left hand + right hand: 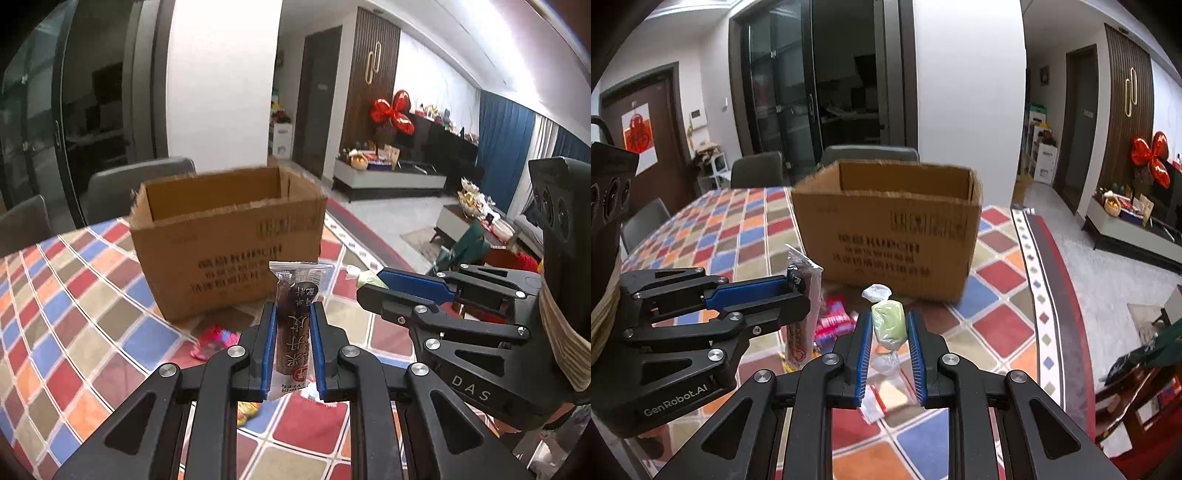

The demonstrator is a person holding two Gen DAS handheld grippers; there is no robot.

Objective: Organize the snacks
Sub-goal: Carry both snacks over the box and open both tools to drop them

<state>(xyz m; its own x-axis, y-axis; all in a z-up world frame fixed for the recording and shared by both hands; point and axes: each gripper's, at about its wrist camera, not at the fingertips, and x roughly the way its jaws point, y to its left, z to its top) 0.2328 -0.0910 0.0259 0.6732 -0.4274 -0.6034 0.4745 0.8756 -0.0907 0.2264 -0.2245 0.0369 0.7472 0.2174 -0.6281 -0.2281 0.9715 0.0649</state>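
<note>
Two claws pinch snacks: the left claw (293, 325) squeezes a brown snack stick (294, 332), the right claw (888, 328) a green candy (888, 325), cardboard box (890, 236) at twelve o'clock.

Two fisheye views, each mounted on a handheld gripper, looking forward and downward along its own fingers. Left wrist view: close above the chequered surface (74, 295), facing the open cardboard box (225, 236), right gripper (373, 284) visible alongside. Right wrist view: same box (890, 236) and surface (997, 325) shared, left gripper (801, 291) alongside.
</note>
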